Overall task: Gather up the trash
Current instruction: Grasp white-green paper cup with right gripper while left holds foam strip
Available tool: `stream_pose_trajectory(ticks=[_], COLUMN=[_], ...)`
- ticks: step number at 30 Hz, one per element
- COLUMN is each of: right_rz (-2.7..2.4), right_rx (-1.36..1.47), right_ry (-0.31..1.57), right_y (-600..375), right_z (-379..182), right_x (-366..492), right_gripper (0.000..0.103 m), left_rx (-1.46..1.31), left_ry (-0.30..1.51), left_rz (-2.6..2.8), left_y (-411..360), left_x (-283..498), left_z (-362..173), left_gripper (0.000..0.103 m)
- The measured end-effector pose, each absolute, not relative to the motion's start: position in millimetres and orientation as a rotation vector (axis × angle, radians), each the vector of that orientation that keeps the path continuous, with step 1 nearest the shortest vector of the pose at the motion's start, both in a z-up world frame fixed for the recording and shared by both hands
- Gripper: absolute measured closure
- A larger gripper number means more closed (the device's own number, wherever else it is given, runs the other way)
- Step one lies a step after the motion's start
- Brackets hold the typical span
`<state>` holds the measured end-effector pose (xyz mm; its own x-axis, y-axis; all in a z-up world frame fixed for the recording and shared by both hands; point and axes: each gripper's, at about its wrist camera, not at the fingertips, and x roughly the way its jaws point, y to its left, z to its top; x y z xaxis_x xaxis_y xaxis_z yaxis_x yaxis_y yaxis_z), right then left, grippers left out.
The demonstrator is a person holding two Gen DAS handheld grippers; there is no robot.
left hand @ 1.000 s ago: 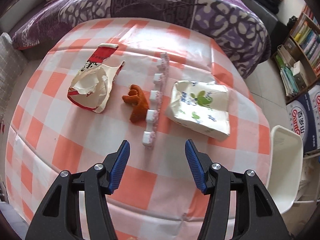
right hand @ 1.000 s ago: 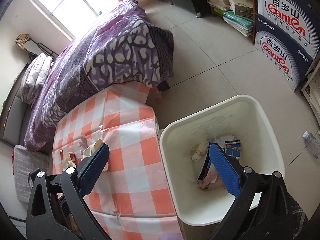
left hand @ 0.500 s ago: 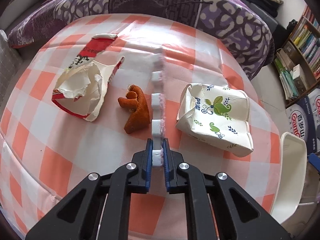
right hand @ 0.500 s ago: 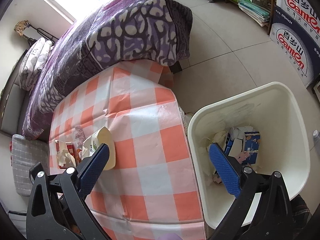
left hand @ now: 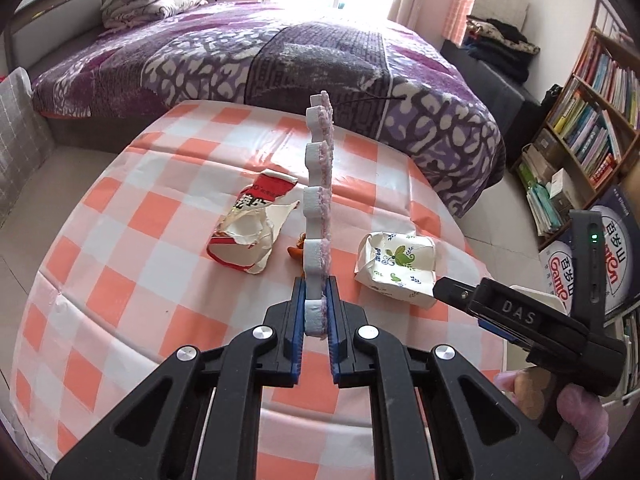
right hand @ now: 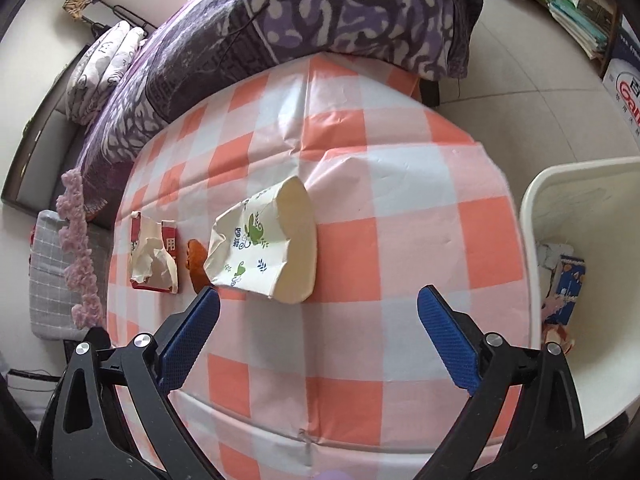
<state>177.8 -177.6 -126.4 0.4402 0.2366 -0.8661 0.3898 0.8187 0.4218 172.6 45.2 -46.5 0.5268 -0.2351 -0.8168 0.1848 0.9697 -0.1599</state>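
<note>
My left gripper (left hand: 315,300) is shut on the near end of a long notched white and pink foam strip (left hand: 318,200), held up off the table; the strip also shows at the left of the right wrist view (right hand: 78,248). On the checked tablecloth lie a torn red and white paper bag (left hand: 250,232), a brown scrap (left hand: 297,249) and a crushed white paper cup with green leaves (left hand: 396,270). My right gripper (right hand: 316,328) is open and empty above the table, just short of the cup (right hand: 266,248). The bag (right hand: 154,258) and the brown scrap (right hand: 196,262) lie left of the cup.
A white trash bin (right hand: 580,264) with several scraps inside stands off the table's right edge. A purple bed (left hand: 280,60) is behind the table, bookshelves (left hand: 592,120) and printed cartons (left hand: 576,264) at the right. The right gripper's body (left hand: 532,320) shows in the left wrist view.
My left gripper closed on the foam strip and lifted it off the table. My right gripper swung from over the bin to over the table, toward the cup.
</note>
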Motion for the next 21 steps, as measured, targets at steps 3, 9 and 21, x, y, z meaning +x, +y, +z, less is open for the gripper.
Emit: stream_pose_trajectory(ticks=[3,9,21], right_rz=[-0.113,-0.11,0.011], right_rx=[0.693,0.762,0.676], right_ry=[1.128,1.12,1.012], right_y=[-173,-165,-141], right_z=[-138,-155,-118], right_x=[182,189,188], right_gripper=[0.015,0.063,0.099], left_rx=[-0.073,-0.085,-0.131], left_ry=[0.987,0.998,0.943], left_rz=[-0.242,-0.215,-0.177], left_y=[58,80,95], left_x=[170,165,160], left_z=[-44,-47,-34], left_gripper=[0.093,0.093,0.093])
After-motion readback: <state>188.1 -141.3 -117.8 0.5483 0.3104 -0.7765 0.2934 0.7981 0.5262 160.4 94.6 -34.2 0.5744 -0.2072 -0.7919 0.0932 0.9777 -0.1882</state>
